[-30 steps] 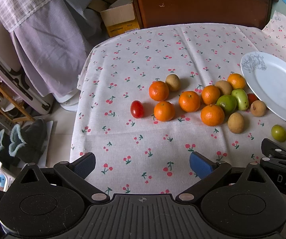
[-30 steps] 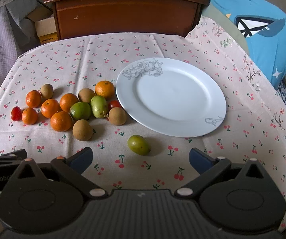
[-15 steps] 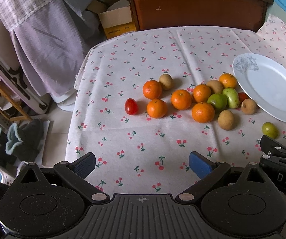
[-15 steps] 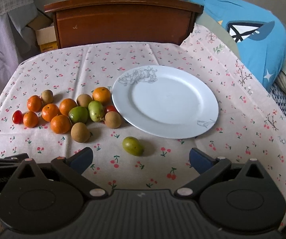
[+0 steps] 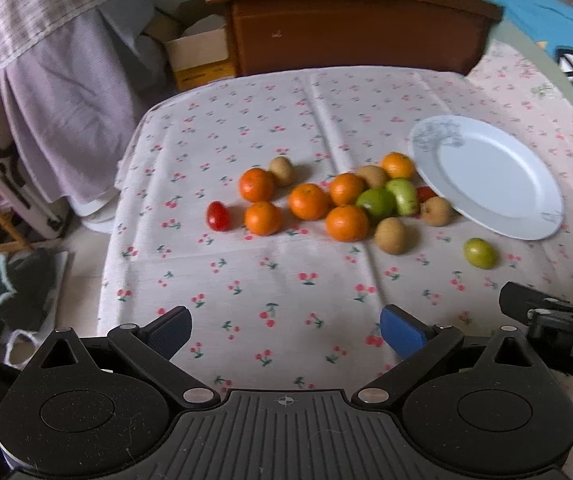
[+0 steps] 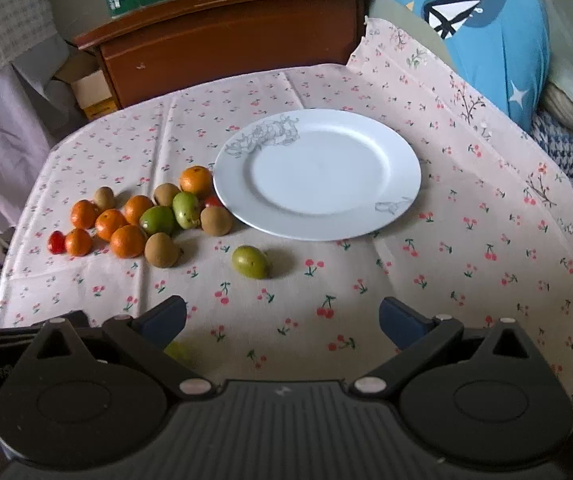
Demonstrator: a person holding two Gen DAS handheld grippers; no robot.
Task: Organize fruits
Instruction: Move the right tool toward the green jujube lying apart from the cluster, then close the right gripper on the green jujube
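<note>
Evidently nothing is sorted yet: both the left claw (image 5: 282, 326) and right claw (image 6: 282, 318) hover spread and empty over the bench (image 6: 466, 280), fruits (image 6: 134, 220) heaped beside the bare plate (image 6: 318, 184), probably their destination.

Six oranges (image 5: 308, 201), one plate (image 5: 486, 176).

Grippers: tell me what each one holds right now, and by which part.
Nothing is held. The left gripper and the right gripper are both open over the tablecloth; all fruit lies loose beside the plate.
</note>
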